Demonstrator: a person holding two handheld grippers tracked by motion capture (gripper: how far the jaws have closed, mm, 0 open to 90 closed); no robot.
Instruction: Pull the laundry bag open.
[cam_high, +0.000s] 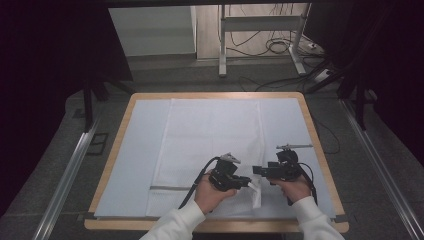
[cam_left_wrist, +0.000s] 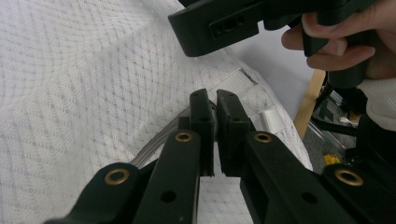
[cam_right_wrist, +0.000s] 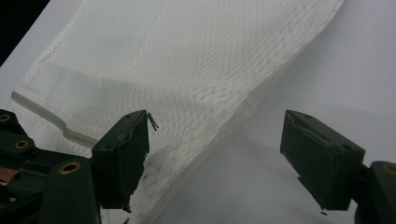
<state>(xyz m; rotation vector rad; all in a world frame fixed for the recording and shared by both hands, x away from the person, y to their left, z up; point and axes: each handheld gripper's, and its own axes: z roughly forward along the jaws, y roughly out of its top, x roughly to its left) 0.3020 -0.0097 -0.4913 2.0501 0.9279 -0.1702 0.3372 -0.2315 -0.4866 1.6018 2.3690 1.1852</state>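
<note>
high view: white mesh bag (cam_high: 210, 135) lies on the counter (cam_high: 320, 150), long axis near-to-far. left gripper view: left tongs (cam_left_wrist: 215, 100) clenched on its near right corner. right gripper view: right tongs (cam_right_wrist: 217, 140) released, bag edge between them, toward their left.

High cam sits above the person's side, looking forward and down over the whole bench (cam_high: 116, 150) from fairly far off. The left claw (cam_left_wrist: 215, 100) cam rides low and tight behind its jaws, right over the white mesh bag (cam_left_wrist: 84, 93). The right claw (cam_right_wrist: 215, 140) cam is just as close. All three catch that bag's near edge.
</note>
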